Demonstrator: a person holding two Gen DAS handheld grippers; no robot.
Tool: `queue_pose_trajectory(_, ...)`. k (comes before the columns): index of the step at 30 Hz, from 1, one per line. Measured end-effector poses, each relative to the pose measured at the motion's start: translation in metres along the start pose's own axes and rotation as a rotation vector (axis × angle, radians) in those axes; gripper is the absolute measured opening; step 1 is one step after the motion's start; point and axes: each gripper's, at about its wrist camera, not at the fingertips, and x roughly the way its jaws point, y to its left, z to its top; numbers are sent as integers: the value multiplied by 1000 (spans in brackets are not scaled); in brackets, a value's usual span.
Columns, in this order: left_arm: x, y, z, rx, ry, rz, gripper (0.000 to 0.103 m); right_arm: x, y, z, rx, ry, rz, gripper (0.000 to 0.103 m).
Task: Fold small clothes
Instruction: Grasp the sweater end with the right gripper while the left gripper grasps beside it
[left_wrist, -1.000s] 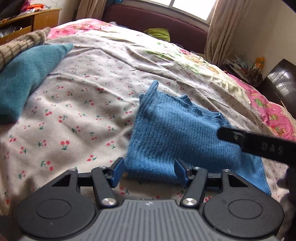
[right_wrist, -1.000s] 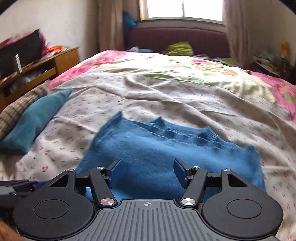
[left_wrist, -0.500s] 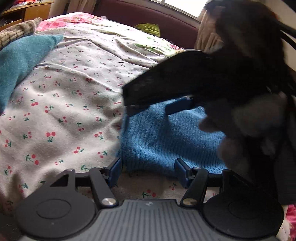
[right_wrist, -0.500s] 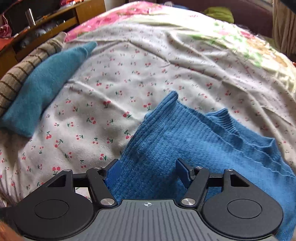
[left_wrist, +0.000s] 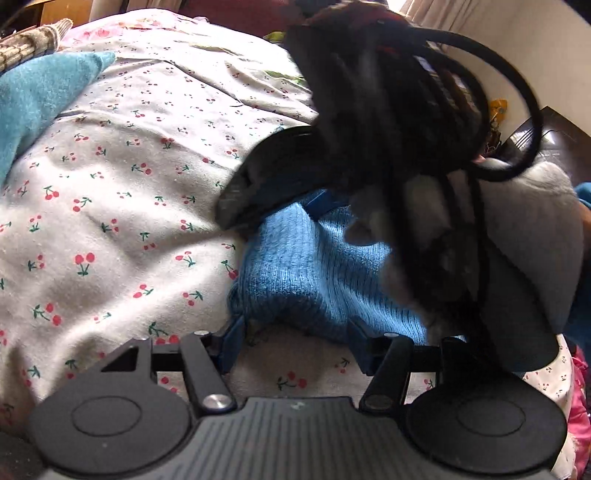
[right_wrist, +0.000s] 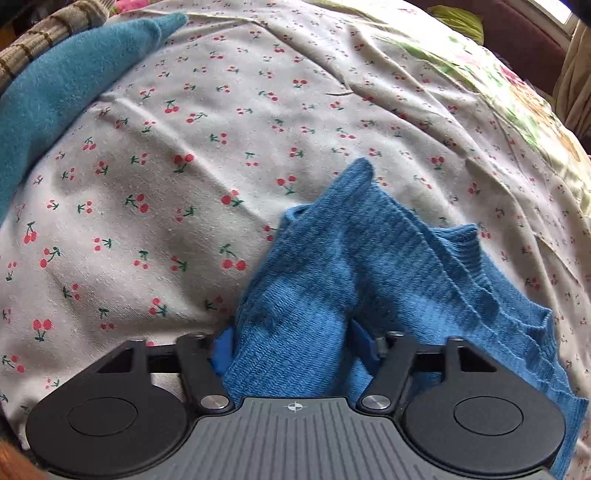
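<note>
We are closing our right gripper (right_wrist: 291, 347) on a bunched fold of the blue sweater (right_wrist: 369, 266); a second ago the knit was lying flatter and our jaws were wider. Our left gripper (left_wrist: 295, 343) is hovering with jaws apart at the sweater's near edge, nothing pinched. The sweater is lying on the cherry-print sheet (right_wrist: 184, 184), with open sheet stretching left toward the teal cloth (right_wrist: 62, 88).
</note>
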Motion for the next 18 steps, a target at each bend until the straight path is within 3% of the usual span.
queue_pose_trajectory(2, 1, -1, -1, 8, -4, 1, 68, -5, -11, -2, 23, -7, 11, 32)
queue_pose_trajectory(5, 1, -3, -2, 19, -14, 8, 69, -15, -28, -5, 99, -28, 48, 23)
queue_pose_trajectory(15, 7, -14, -2, 58, -91, 19, 70, -64, -69, -31, 235, -161, 135, 21)
queue_pose_trajectory(16, 9, -14, -1, 69, -101, 18, 68, -68, -74, -35, 250, -171, 143, 21)
queue_pose_trajectory(18, 10, -19, 0, 98, -112, -2, 52, -75, -84, -43, 278, -189, 159, 21)
